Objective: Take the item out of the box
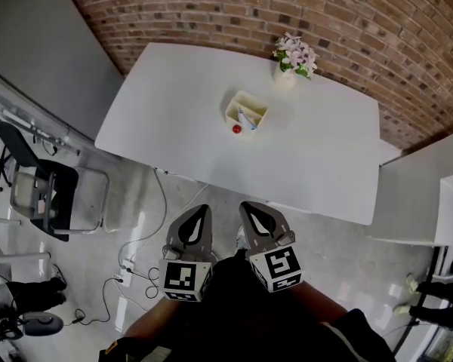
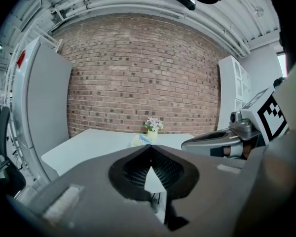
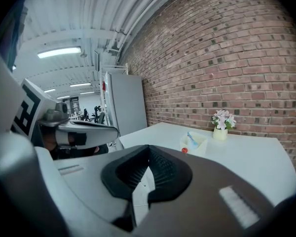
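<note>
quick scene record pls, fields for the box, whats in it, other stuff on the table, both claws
box: cream, open, on table
item: blue-and-white, in box
ball: red, on table beside box
flowers: in vase, near wall
left claw: shut, empty, short of table
right claw: shut, empty, short of table

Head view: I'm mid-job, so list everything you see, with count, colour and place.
table: one, white, centre, by the brick wall
box: one, cream, open, mid-table
item: one, blue and white, inside the box
ball: one, red, on the table beside the box
vase of flowers: one, pink blooms, table's far edge
chair: one, black, floor at left
cables: several, dark, floor
left tool: one, grey, shut, empty, short of the table
right tool: one, grey, shut, empty, beside it
</note>
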Demonstrator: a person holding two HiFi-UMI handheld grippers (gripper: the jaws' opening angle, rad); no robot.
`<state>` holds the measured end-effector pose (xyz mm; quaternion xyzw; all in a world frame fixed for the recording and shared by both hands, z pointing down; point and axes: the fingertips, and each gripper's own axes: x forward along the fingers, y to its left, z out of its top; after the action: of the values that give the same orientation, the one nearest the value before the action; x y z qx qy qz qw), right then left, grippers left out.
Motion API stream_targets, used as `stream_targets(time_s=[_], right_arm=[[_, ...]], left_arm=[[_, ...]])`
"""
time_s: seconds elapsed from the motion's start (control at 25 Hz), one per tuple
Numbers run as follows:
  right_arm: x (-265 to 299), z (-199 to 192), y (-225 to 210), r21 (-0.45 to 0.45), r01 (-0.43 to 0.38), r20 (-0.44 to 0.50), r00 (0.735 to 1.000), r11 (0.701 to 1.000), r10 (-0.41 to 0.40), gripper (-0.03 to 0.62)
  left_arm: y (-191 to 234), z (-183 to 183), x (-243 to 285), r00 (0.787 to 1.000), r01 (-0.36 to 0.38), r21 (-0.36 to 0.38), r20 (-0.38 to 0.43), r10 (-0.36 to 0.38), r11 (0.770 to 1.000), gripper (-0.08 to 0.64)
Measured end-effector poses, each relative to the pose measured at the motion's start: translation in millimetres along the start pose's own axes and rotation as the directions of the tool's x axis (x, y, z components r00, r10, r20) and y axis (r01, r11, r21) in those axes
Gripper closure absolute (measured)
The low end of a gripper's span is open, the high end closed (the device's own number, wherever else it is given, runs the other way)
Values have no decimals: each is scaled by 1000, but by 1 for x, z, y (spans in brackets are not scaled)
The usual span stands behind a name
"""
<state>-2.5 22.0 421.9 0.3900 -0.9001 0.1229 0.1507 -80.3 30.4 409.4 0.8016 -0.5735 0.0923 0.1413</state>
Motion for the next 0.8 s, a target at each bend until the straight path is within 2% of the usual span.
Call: stream_targets(time_s=[0.44, 0.8], right_arm=[[4, -5, -38, -23, -36, -26, 999, 999, 36, 591], [25, -6, -57, -20, -15, -47, 999, 1000, 14, 591]], left_arm=[[-14, 7, 31, 999, -48, 17, -20, 48, 999, 555], [-8, 9, 63, 1000, -9, 24, -27, 10, 1000, 555]])
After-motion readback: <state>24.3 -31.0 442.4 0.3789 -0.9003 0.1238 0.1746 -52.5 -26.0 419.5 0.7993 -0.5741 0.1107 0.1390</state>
